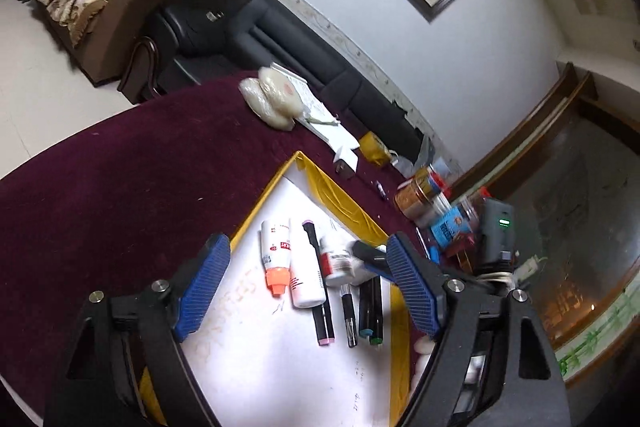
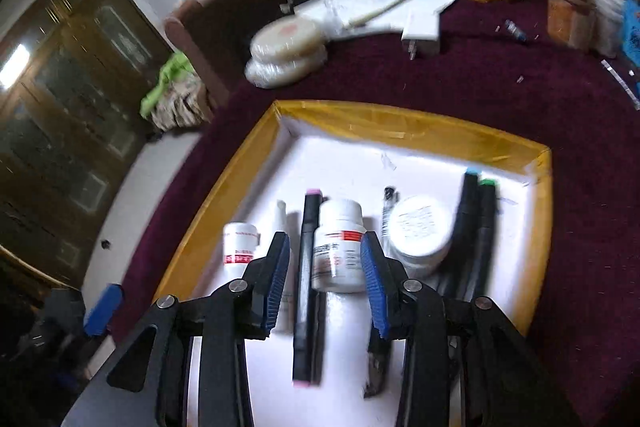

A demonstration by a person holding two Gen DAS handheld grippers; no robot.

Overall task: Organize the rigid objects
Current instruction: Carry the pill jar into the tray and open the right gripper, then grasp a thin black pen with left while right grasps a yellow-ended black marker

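A shallow tray (image 2: 400, 131) with yellow walls and a white floor is set on a dark red tablecloth (image 2: 500, 75). Inside the tray, a white pill bottle (image 2: 340, 247) with a red label band is seen between the blue pads of the right gripper (image 2: 325, 267); the jaws are set narrow around it, but contact with the pads cannot be told through the blur. Just beside the bottle, a black marker with pink ends (image 2: 306, 287) is laid lengthwise, and a round white jar (image 2: 420, 231) is found on its other side. Two black markers (image 2: 476, 223) are placed next to the jar. The left gripper (image 1: 308, 291) is held wide above the tray, with nothing gripped. A white tube with an orange cap (image 1: 274, 255) is laid under it.
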